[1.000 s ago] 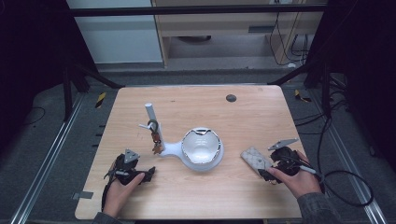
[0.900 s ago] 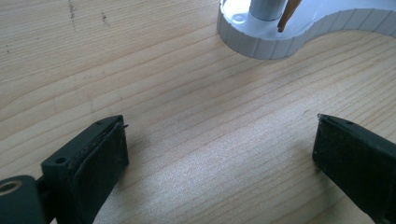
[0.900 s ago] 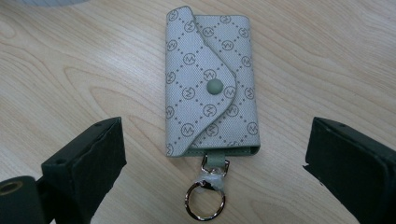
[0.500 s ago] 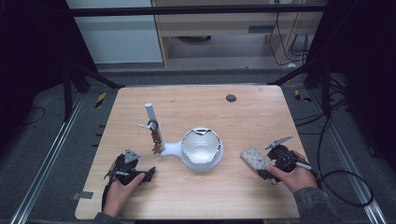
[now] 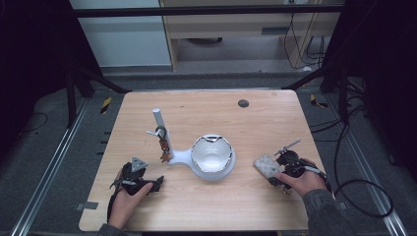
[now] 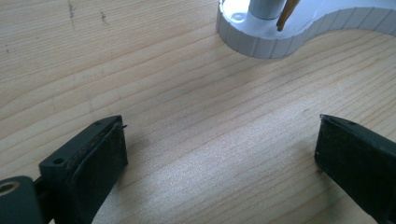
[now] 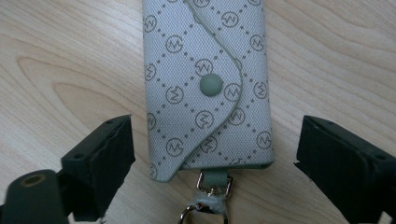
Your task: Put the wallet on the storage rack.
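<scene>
1. Pouch first: the small grey fabric key pouch (image 7: 208,88), printed with a diamond pattern of ringed monograms and shut by a round snap, lies flat on the pale wooden table (image 5: 255,123), to the right of the white stand's round dish (image 5: 212,156).
2. The right gripper (image 7: 212,154) straddles the pouch's ring end; its jaws have just been closing, yet gaps remain on both sides, so nothing is gripped.
3. The step in hand looks like the grasp of the pouch; the next move calls for closing squarely on its two long edges, then lifting.
4. Left of the dish, the stand's upright white post (image 5: 158,123) carries hanging keys (image 5: 164,147).
5. Nearer the person than that post, the left gripper (image 6: 219,154) rests with jaws wide apart over bare wood.
</scene>
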Demonstrator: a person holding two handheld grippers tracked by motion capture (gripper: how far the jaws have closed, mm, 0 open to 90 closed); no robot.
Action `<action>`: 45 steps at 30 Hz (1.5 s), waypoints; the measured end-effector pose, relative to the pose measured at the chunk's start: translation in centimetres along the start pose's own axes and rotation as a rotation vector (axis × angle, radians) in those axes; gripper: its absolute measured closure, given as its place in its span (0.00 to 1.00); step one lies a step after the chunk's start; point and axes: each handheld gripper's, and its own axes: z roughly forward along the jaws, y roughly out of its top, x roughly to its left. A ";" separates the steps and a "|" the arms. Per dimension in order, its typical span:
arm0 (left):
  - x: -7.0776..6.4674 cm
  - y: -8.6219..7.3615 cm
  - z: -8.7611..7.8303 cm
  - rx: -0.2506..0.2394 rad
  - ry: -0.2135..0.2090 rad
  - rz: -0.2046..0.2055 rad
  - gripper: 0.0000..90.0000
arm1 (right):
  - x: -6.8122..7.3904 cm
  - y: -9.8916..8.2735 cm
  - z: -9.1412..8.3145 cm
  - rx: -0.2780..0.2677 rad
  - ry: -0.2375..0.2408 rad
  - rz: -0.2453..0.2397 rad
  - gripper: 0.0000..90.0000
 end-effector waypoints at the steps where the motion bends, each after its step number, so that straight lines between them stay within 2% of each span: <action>1: 0.0 0.0 0.0 0.000 0.000 0.000 0.02 | 0.0 0.0 0.0 0.000 0.000 0.000 0.14; 3: 0.0 0.0 0.0 0.000 0.001 0.001 0.02 | -0.1 0.1 0.2 0.007 0.002 -0.005 0.19; 7: 0.0 0.0 0.0 0.000 0.000 0.001 0.01 | 0.0 0.1 0.4 0.019 0.004 -0.006 0.21; 8: 0.0 0.0 0.0 0.000 0.000 0.001 0.01 | 0.0 0.1 0.5 0.021 0.003 -0.019 0.22; 10: 0.0 0.0 0.0 0.000 0.000 0.002 0.01 | 0.1 0.2 0.5 0.024 0.010 -0.010 0.24; 23: -0.1 0.0 0.0 0.002 -0.003 0.004 0.01 | 0.2 0.4 1.0 0.040 0.014 -0.027 0.29; 28: -0.1 0.0 0.0 0.002 -0.003 0.004 0.01 | 0.2 0.4 0.8 0.040 0.002 -0.070 0.33; 32: -0.1 0.0 0.0 0.002 -0.003 0.004 0.01 | 0.3 0.5 0.5 0.044 -0.008 -0.076 0.35; 36: -0.1 0.0 0.0 0.002 -0.003 0.004 0.01 | 0.6 0.6 -0.5 0.036 -0.021 -0.112 0.35; 38: -0.1 0.0 0.0 0.002 -0.003 0.004 0.01 | 0.8 0.6 -0.9 0.037 -0.020 -0.114 0.35; 40: -0.1 0.0 0.0 0.002 -0.002 0.002 0.01 | 1.6 1.0 -2.3 0.024 -0.027 -0.149 0.35; 45: -0.1 0.0 0.0 0.003 0.000 0.001 0.01 | 2.8 1.6 -4.6 -0.015 -0.029 -0.199 0.35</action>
